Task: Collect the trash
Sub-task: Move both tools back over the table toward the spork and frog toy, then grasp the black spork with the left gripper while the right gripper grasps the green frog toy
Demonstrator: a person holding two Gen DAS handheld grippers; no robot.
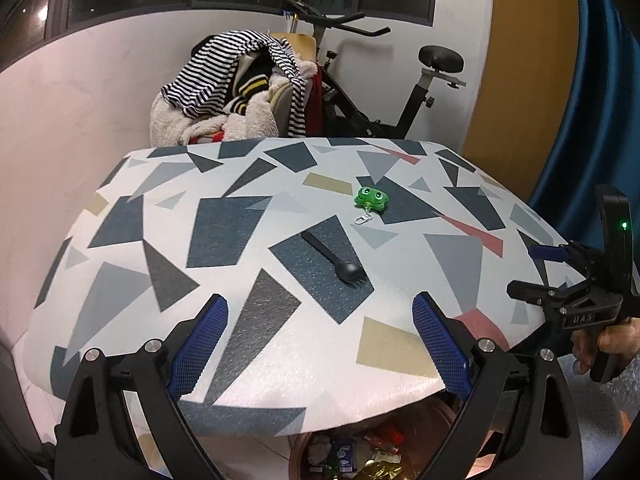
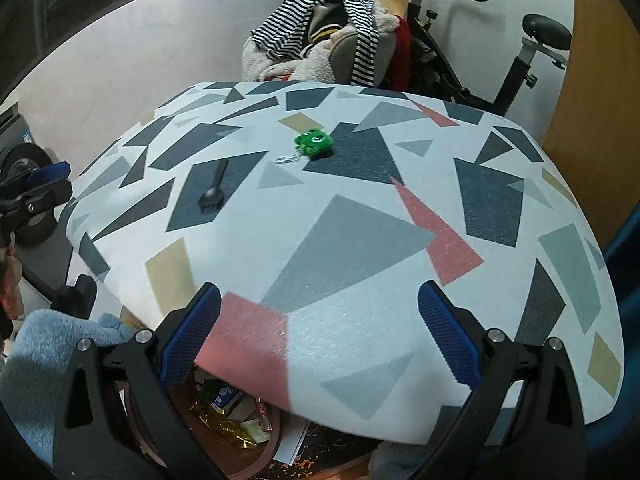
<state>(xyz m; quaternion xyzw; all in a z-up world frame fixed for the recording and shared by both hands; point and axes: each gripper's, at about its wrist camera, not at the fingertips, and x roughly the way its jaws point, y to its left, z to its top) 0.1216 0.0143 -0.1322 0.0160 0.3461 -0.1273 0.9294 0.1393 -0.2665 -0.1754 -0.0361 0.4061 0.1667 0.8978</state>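
Observation:
A black plastic spork [image 1: 333,258] [image 2: 213,190] lies on the patterned table [image 1: 248,216] [image 2: 360,240], bowl end toward me. A green frog keychain [image 1: 371,199] [image 2: 314,142] with a white clip rests just beyond it. Below the table's near edge stands a round brown bin [image 1: 356,454] [image 2: 224,428] holding wrappers and gold foil. My left gripper [image 1: 320,344] is open above the near edge, empty. My right gripper [image 2: 320,332] is open too, over the table's near right part, nothing between its fingers. The right gripper also shows at the right of the left wrist view [image 1: 560,276].
A chair piled with striped and fleecy clothes [image 1: 240,88] [image 2: 320,36] stands behind the table, an exercise bike [image 1: 384,92] [image 2: 500,52] beside it. A blue curtain [image 1: 600,100] hangs at right. A light-blue fleece sleeve [image 2: 52,356] is at lower left.

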